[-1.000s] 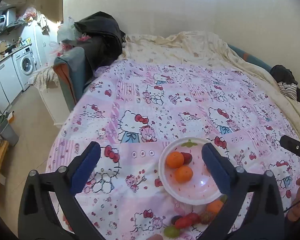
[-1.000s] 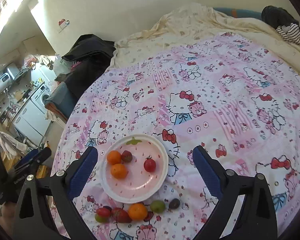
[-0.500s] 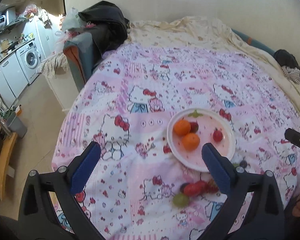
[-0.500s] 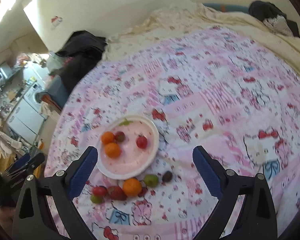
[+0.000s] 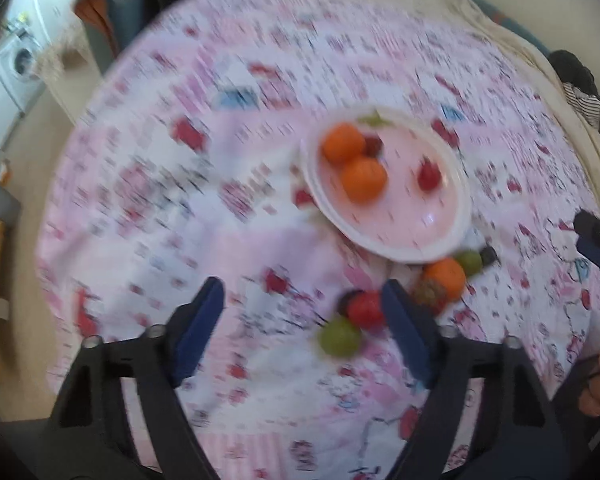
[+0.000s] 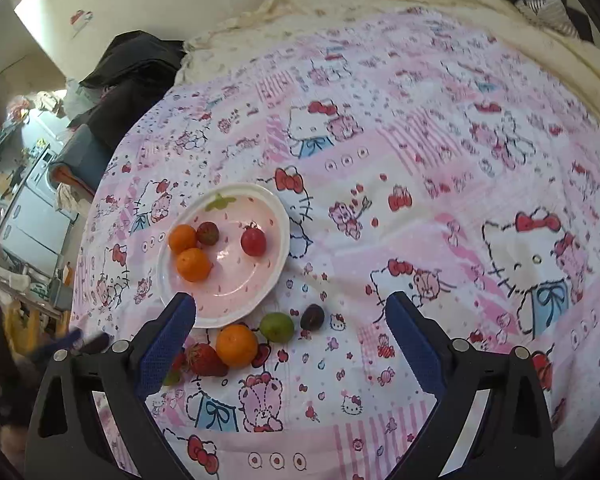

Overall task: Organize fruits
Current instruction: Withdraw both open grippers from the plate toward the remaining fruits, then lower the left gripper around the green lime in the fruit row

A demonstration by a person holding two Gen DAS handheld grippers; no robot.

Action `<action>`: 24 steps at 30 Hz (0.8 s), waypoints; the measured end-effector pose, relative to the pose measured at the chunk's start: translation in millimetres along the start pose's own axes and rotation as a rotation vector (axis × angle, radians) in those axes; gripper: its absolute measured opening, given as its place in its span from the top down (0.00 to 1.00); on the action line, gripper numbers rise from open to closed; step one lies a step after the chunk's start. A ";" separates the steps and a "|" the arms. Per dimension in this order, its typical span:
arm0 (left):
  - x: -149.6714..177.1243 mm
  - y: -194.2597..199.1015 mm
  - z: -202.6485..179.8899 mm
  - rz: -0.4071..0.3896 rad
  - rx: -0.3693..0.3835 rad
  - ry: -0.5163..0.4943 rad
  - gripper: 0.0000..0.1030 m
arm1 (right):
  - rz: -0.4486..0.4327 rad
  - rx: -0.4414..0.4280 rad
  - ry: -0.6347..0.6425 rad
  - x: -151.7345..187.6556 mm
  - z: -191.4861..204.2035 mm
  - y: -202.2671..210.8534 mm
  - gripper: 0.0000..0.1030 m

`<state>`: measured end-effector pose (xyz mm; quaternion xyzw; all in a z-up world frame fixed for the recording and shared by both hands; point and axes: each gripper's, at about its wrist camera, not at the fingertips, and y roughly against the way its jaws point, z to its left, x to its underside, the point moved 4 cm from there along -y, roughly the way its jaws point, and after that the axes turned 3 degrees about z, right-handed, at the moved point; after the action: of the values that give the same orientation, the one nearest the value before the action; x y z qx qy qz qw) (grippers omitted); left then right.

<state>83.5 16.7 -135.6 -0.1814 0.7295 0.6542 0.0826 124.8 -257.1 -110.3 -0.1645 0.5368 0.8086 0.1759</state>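
The left gripper (image 5: 302, 308) is seen with jaws just narrowed yet unclenched, nothing pinched; a green fruit (image 5: 339, 336) and red fruit (image 5: 365, 309) lie low centre on the bed (image 5: 204, 208). The right gripper (image 6: 290, 330) is held released (plate (image 6: 278, 216) centre-left, four fruits inside).

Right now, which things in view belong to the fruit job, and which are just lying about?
Job:
- plate with two oranges, a strawberry, a red fruit
- loose on the bedspread: orange, green fruit, dark fruit, strawberry

Lying about:
- dark clothes
- washing machine
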 end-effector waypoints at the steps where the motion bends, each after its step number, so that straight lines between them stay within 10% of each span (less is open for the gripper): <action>1: 1.1 -4.8 -3.2 0.014 0.016 0.004 0.34 | 0.006 -0.001 -0.006 -0.1 -0.8 -1.6 0.05; 9: 9.6 -46.0 -39.3 0.129 0.033 -0.092 0.37 | 0.036 0.038 0.018 2.3 -3.2 -9.1 0.05; 13: 11.3 -55.4 -42.0 0.164 0.060 -0.101 0.68 | 0.051 0.045 0.040 3.6 -2.1 -12.3 0.05; 24: 1.4 -4.9 -27.3 0.068 0.113 -0.042 0.95 | 0.155 0.010 -0.051 6.1 -15.8 -32.3 0.05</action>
<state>87.2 -10.7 -137.1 -0.1378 0.7693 0.6180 0.0858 135.5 -259.4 -145.1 -0.1008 0.5474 0.8209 0.1275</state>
